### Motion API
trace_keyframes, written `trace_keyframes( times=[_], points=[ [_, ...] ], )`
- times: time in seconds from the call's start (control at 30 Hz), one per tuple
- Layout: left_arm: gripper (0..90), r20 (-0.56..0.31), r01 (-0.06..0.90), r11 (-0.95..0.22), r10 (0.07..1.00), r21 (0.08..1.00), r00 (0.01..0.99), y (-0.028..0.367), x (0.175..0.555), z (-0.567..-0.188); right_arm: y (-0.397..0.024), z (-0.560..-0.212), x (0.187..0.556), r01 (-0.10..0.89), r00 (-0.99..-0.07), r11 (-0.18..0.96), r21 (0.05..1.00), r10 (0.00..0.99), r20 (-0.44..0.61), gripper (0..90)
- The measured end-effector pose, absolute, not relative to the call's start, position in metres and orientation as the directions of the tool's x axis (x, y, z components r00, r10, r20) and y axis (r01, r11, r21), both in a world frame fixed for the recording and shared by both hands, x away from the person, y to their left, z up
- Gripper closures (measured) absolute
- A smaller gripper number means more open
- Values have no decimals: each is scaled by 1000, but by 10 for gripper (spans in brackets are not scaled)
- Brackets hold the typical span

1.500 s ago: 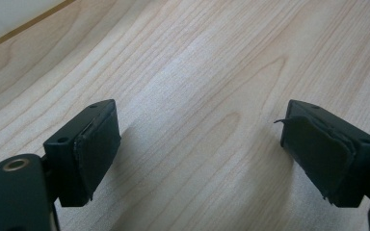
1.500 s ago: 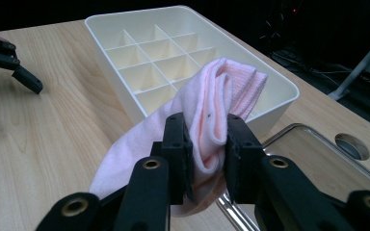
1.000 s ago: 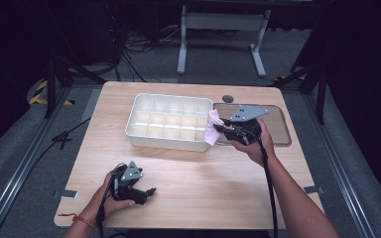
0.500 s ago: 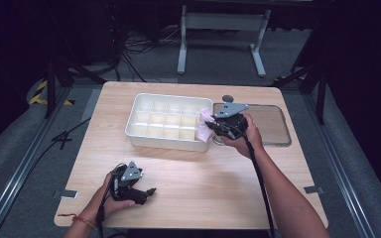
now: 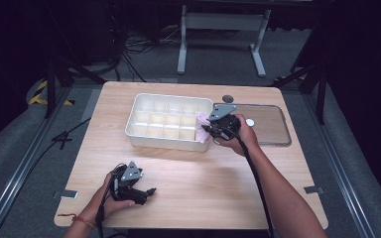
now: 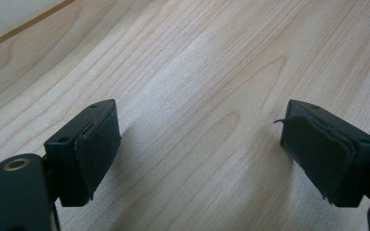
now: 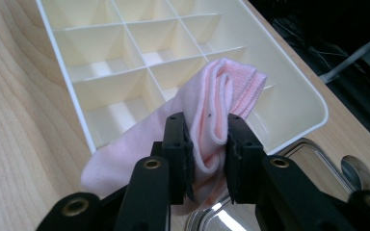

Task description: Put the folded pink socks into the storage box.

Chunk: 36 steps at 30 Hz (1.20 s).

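One pink cloth has reached the tray.

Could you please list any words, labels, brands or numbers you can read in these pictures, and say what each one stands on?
None: no legible text appears on the white divided tray, the pink cloth, the clear lid, the wooden table or either claw.
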<state>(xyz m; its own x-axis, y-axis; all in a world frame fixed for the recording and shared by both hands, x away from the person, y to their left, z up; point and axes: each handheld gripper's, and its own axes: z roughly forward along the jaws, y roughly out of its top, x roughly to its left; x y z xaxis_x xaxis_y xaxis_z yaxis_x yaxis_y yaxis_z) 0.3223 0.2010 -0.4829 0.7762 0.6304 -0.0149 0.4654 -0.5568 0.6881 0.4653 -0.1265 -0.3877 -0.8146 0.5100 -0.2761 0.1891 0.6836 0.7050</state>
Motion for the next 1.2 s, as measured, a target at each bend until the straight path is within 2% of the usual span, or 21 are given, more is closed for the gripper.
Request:
trace_keyframes(
  times=[0.3, 0.53, 1.0, 1.2],
  points=[
    [141, -14, 465, -557, 630, 688, 776, 201, 322, -483, -120, -389, 470, 191, -775, 702, 686, 537, -334, 733],
    [141, -16, 466, -554, 632, 690, 775, 201, 322, -483, -111, -395, 470, 171, -795, 740, 651, 494, -353, 733],
    [141, -16, 466, -553, 632, 690, 775, 201, 322, -483, -109, -402, 470, 172, -842, 759, 629, 444, -306, 731],
    [141, -16, 466, -554, 632, 690, 775, 201, 322, -483, -106, -408, 475, 202, -875, 798, 567, 407, -262, 730]
  ],
)
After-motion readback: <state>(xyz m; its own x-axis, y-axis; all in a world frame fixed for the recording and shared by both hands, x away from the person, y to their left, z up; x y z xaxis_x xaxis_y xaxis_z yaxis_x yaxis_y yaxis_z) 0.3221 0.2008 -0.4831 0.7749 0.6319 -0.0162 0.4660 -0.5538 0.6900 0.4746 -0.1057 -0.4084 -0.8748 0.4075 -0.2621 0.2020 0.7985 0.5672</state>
